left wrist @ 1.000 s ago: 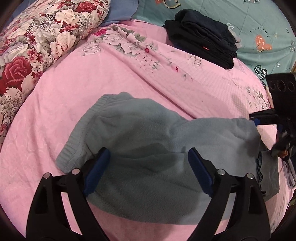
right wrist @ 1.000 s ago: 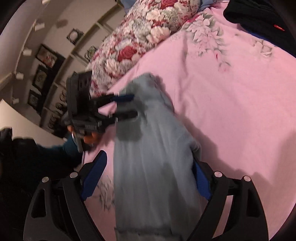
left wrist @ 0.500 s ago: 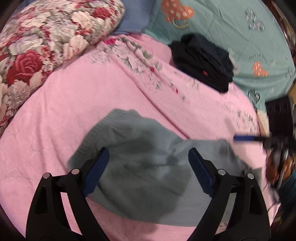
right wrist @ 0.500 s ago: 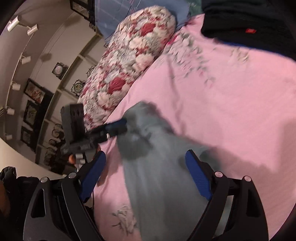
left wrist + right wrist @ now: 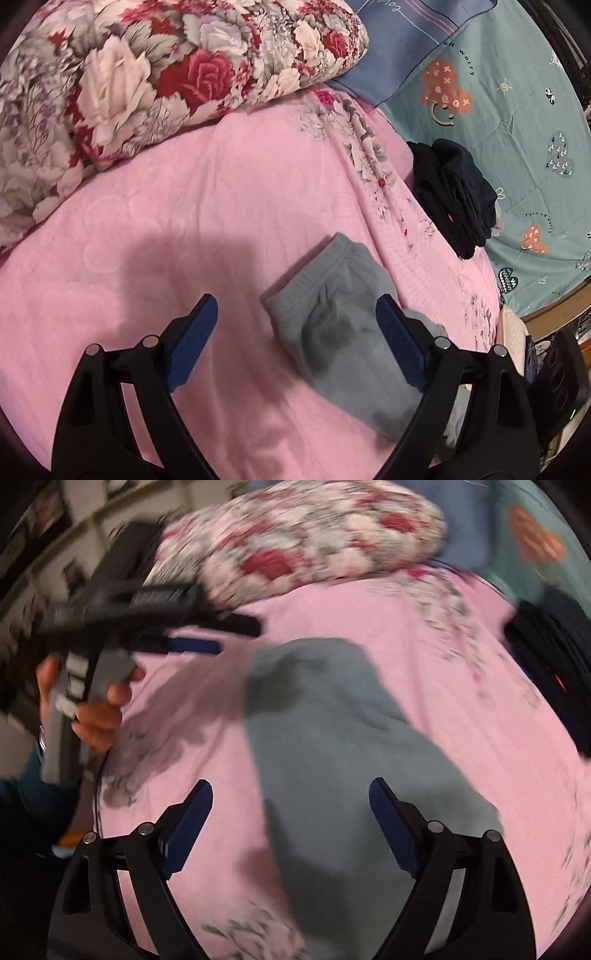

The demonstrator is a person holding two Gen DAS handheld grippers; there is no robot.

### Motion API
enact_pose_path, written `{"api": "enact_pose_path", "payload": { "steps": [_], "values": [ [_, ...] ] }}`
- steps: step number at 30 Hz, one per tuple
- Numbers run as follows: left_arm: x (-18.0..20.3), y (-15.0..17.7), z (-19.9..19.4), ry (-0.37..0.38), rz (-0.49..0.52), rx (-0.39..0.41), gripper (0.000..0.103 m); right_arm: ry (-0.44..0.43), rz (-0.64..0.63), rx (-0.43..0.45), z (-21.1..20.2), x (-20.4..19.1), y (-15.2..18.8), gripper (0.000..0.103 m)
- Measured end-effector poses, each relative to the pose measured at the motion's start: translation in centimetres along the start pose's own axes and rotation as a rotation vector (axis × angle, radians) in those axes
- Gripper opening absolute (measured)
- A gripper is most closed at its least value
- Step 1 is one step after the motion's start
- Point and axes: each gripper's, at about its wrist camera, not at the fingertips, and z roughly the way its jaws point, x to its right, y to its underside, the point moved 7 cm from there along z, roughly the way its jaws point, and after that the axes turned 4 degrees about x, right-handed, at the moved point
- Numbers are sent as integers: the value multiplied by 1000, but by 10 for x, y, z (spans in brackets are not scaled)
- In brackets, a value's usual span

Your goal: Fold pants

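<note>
Far left in the left wrist view: a floral quilt [image 5: 155, 70], rolled and bulky, resting on the pink bedsheet [image 5: 207, 206]. Near centre: left gripper [image 5: 295, 336], released, blue pads spread wide, nothing between them, hovering above the sheet. Just right of centre: grey pants [image 5: 343, 325], lying flat on the pink sheet, ribbed waistband toward the far side, right pad of the gripper overlapping the cloth in view; contact cannot be told. Further right: a stack of dark folded clothes [image 5: 454, 195] at the seam between the pink sheet and a teal sheet with heart prints [image 5: 517, 110]; a blue pillow [image 5: 402, 48] at the far edge. In the blurred right wrist view, far left: a hand [image 5: 92, 709] gripping the grey handle of the left gripper [image 5: 218, 637], its fingers apart over the sheet. Centre: grey pants [image 5: 332, 738] stretching from far to near. Near: right gripper [image 5: 291, 823], released, pads wide apart, grasping nothing, above the pants.
</note>
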Motion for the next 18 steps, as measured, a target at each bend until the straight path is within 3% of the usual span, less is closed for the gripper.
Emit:
{"api": "enact_pose_path", "payload": {
  "steps": [5,7,9,13,14,18],
  "values": [
    [-4,15,-5,51,-30,-62,89,106,-79,-74,45,-15,7,86],
    [-3,20,-5,62,-27,-77,89,109,-62,-81,54,-8,9,77],
    [2,23,-3,79,-20,-89,89,80,-15,-68,58,0,6,49],
    [15,30,7,137,-24,-137,90,111,45,-59,56,21,-3,15],
    [18,32,10,151,-30,-154,90,80,73,-60,55,24,-4,10],
    [26,40,23,182,-53,-204,90,-75,282,-24,45,46,-7,9]
  ]
}}
